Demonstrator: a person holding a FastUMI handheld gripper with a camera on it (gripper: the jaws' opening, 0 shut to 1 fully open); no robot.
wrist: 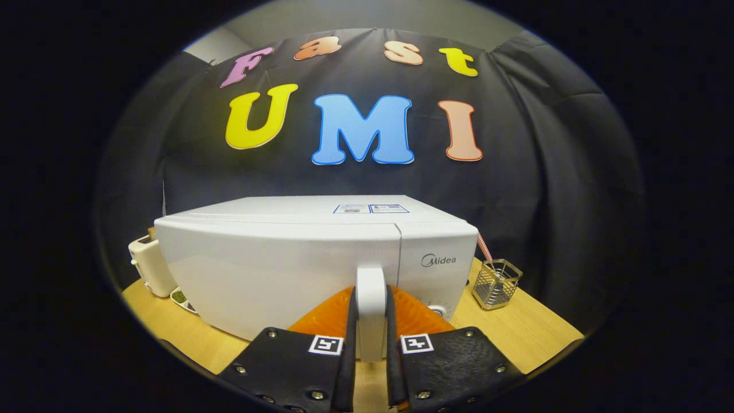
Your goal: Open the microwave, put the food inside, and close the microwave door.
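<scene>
A white microwave (298,252) stands on a wooden table (516,332), its door closed against the body. The door's upright white handle (371,292) sits between my two fingers, and both fingers press on its sides. My gripper (371,338) is shut on that handle, right in front of the door. The control panel (437,269) lies just to the right of the handle. A small dish with green food (182,298) rests on the table at the microwave's left, partly hidden behind it.
A white toaster (150,265) stands at the left of the microwave. A wire mesh holder (496,283) with a striped straw sits on the table to the right. The black booth cloth hangs close behind everything.
</scene>
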